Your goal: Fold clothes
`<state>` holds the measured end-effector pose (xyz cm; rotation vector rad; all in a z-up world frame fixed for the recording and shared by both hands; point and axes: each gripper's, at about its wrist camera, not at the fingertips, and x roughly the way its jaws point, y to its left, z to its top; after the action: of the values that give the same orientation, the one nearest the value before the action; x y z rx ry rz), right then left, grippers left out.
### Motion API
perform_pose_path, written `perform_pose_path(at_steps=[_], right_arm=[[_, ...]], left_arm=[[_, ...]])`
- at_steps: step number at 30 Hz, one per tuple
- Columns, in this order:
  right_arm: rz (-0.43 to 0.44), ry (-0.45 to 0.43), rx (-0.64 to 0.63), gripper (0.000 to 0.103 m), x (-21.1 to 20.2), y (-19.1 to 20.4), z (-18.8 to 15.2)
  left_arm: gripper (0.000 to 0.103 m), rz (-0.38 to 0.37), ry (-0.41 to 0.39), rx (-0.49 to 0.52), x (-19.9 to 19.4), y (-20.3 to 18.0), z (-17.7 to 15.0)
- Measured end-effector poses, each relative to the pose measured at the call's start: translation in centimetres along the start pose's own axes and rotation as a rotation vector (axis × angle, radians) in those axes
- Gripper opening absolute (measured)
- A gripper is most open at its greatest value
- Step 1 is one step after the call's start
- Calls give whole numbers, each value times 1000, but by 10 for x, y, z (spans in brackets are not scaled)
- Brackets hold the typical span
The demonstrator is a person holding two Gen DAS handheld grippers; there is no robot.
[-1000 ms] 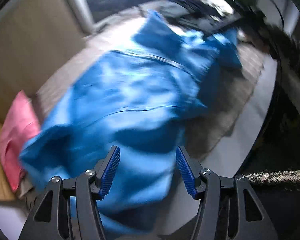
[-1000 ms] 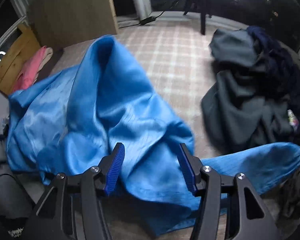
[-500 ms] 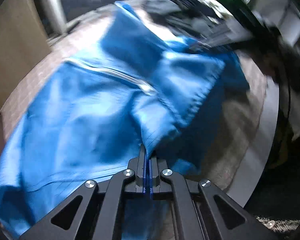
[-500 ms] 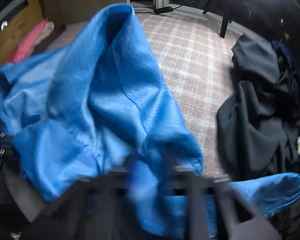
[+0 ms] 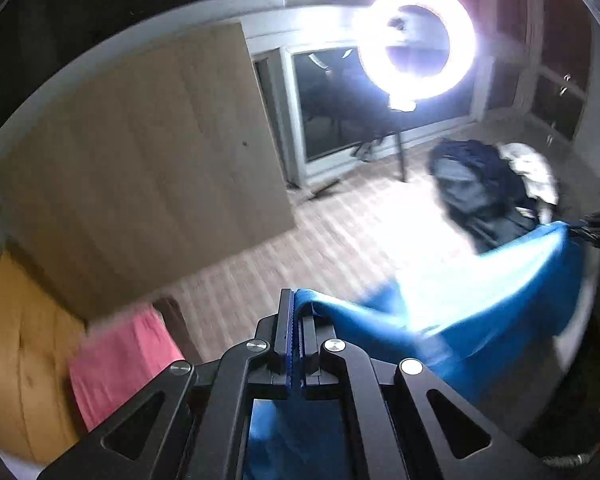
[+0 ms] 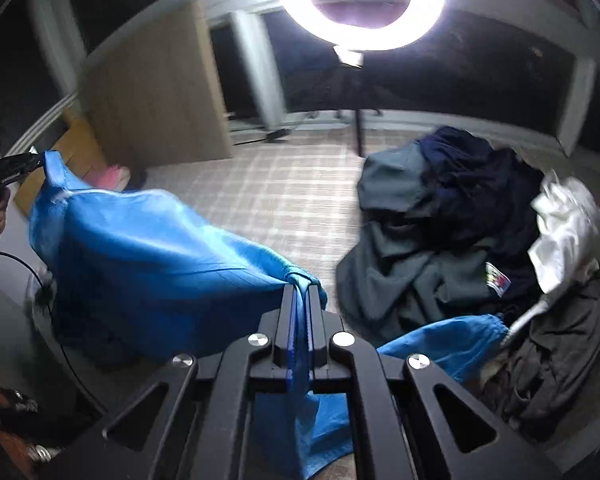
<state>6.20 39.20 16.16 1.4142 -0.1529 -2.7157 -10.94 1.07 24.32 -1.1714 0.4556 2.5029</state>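
Both grippers pinch the blue garment (image 6: pixel 148 256): the left gripper (image 5: pixel 294 312), its jaws easing apart, has cloth between its pads, and the right gripper (image 6: pixel 300 292) is clamped tight on another bunch. Between them the garment hangs stretched above the checked floor (image 6: pixel 284 184). At two o'clock from the right gripper lies a pile of dark clothes (image 6: pixel 440 216); at eight o'clock from the left, a pink cloth (image 5: pixel 120 356).

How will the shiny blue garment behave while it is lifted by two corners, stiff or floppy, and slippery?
The shiny blue garment is probably very floppy: it sags in a curve between the left gripper and the right gripper. Its sheen suggests smooth cloth that may slip from the jaws. It billows, so it seems light.
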Motion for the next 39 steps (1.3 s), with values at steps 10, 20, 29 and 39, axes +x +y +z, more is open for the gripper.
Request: perform_pose_path(at_steps=[10,20,29,39], right_arm=[[-261,130,-54,52,80,2,13],[-163,139,-375,65,164,116,17],[-200,203,-383,65,212,120,14],[-147,228,-268,30,218,103,22]], left_arm=[[42,64,132,-86,72,20,-38],[54,140,228,-99,72,-25,-113],[60,214,315,-119,136,-25,-154],[60,204,306,-120,147,-12,-167]])
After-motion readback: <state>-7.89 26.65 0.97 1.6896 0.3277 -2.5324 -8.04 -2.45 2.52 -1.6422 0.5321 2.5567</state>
